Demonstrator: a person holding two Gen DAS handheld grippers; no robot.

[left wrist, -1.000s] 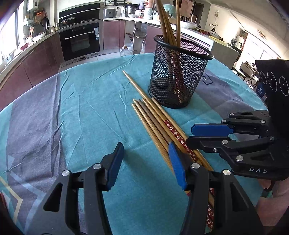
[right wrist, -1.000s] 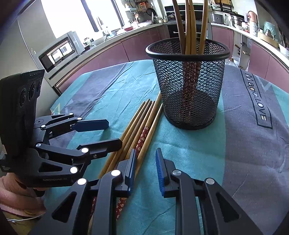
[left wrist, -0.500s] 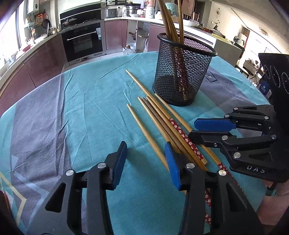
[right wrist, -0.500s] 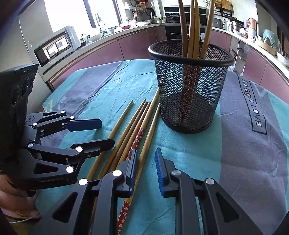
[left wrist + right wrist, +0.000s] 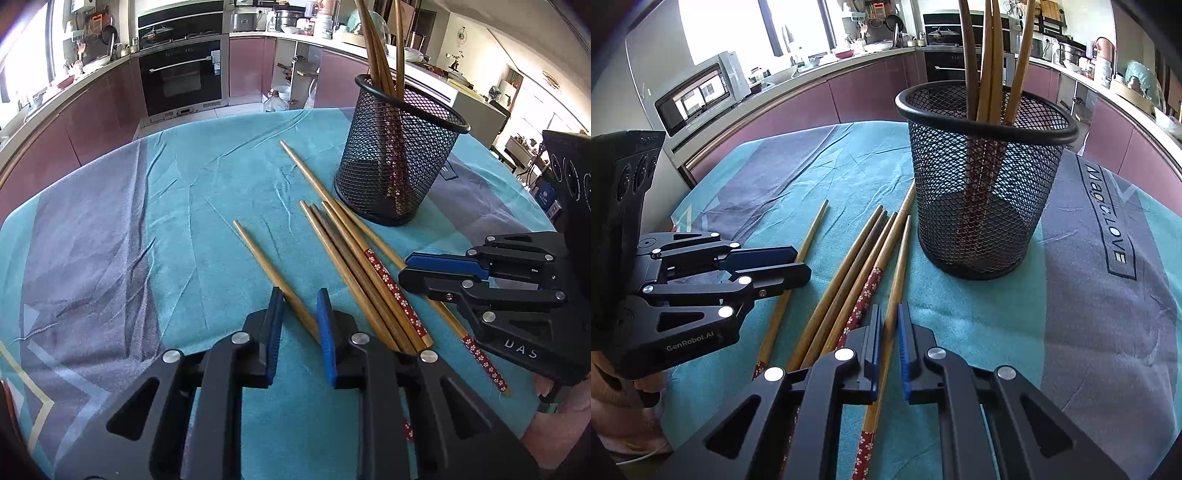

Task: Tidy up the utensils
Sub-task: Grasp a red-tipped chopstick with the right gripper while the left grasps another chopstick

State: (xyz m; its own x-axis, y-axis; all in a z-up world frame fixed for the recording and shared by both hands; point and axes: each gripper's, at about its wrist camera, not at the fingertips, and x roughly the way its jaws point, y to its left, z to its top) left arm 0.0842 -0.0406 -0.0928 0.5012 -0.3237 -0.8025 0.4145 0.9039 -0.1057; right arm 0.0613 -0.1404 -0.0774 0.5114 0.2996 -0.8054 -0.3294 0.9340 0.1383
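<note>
Both grippers point down at the table, close together. Left gripper [image 5: 300,314] has just been closing its jaws, and one lone chopstick [image 5: 273,275] lies between its blue pads. The pads are near the stick on both sides, but a small gap shows, so it does not look pinched tight. Right gripper [image 5: 887,332] has squeezed its jaws almost all the way, and they pinch a thin chopstick [image 5: 899,266] that runs up toward the basket.

Between the two grippers lies a small bunch of chopsticks [image 5: 354,258] side by side on the cloth. Some have red ends with little white flowers. One more long chopstick [image 5: 306,171] lies a bit farther off, with its tip pointing away.

Just behind the sticks stands a black mesh basket [image 5: 982,177]. It is upright, and a few chopsticks already stand inside it, leaning on the rim.

Everything sits on a teal and grey tablecloth [image 5: 147,221].
</note>
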